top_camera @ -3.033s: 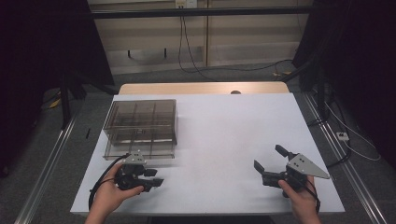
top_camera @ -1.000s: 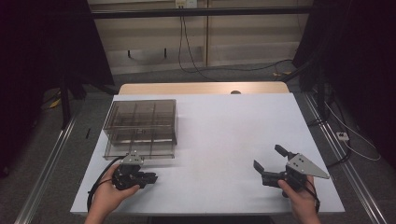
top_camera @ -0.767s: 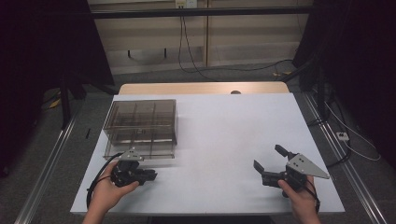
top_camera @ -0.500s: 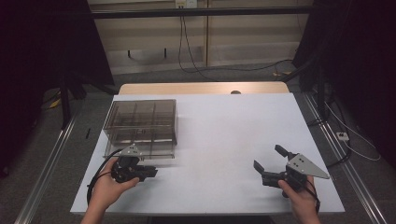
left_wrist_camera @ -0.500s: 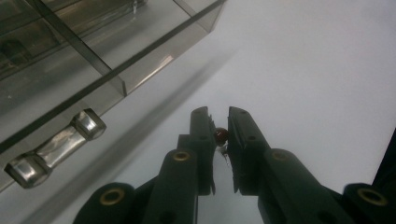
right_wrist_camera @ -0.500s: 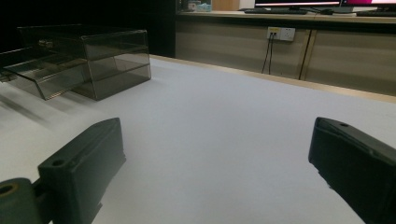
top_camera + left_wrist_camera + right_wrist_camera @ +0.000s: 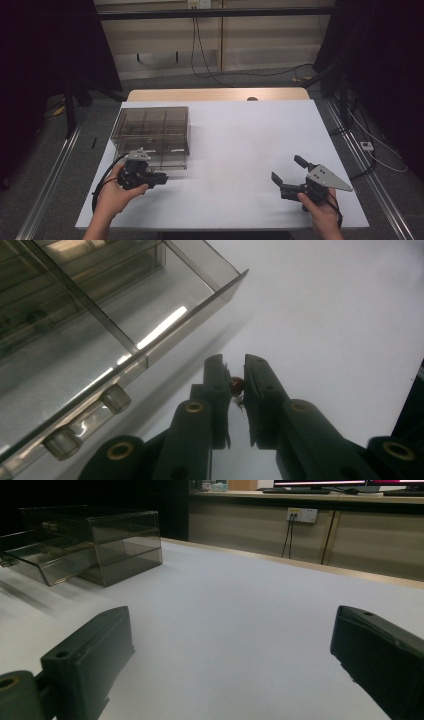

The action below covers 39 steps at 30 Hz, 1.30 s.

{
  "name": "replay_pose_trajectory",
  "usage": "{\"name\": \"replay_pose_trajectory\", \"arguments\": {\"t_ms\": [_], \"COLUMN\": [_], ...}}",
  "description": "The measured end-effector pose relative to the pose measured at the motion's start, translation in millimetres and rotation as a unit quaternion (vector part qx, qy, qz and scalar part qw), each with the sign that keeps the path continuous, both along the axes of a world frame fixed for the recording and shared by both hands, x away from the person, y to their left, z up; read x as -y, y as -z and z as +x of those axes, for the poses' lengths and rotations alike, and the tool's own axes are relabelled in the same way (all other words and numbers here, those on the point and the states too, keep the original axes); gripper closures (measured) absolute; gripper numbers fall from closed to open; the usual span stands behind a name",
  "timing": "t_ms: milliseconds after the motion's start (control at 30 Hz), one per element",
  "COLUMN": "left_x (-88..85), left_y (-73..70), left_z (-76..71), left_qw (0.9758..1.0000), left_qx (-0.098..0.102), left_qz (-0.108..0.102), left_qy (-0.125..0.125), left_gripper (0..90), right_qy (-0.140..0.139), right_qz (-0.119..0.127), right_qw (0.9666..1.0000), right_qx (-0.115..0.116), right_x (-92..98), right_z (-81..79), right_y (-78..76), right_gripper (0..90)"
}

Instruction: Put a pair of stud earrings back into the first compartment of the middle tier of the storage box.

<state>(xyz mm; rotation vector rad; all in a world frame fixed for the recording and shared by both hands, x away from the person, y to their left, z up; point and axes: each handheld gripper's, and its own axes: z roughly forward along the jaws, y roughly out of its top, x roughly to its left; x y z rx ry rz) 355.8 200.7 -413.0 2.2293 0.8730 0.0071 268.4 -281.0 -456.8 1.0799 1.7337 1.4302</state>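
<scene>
Grey floor (image 7: 60, 165), beige back wall (image 7: 250, 35), cables (image 7: 210, 60).

Table (image 7: 235, 135) is carrying a compartmented box (image 7: 152, 131) at its left side, toward the middle of its depth. A drawer (image 7: 107, 347) is standing partly out of the box's front, toward the person. Left gripper (image 7: 161, 178) is sitting just before the box's front edge, near the table's front-left corner, jaws pointing toward the table's centre. In the left gripper view a small round object (image 7: 237, 384) is sitting between the jaws, just beside the drawer's corner. Right gripper (image 7: 290, 174) is lying well apart, at the table's front-right. Desk (image 7: 310, 492) is standing behind the table.
</scene>
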Motion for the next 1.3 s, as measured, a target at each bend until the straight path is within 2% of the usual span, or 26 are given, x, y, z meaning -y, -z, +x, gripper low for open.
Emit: {"name": "replay_pose_trajectory", "arguments": {"t_ms": [733,1300], "left_x": [-6.0,-12.3], "left_y": [-20.9,-27.6], "left_z": [13.9,25.0], "left_qw": [0.9998,0.9994], "left_qx": [-0.001,-0.002], "left_qz": [-0.003,0.001], "left_qy": [-0.017,-0.034], "left_gripper": [81.3,81.3], "right_qy": [-0.001,-0.002], "right_qz": [0.002,0.0], "right_qw": [1.0,1.0], "right_qx": [-0.001,-0.001], "right_x": [-0.5,0.1], "right_z": [0.4,0.8], "right_y": [-0.1,0.3], "right_gripper": [2.9,2.9]}}
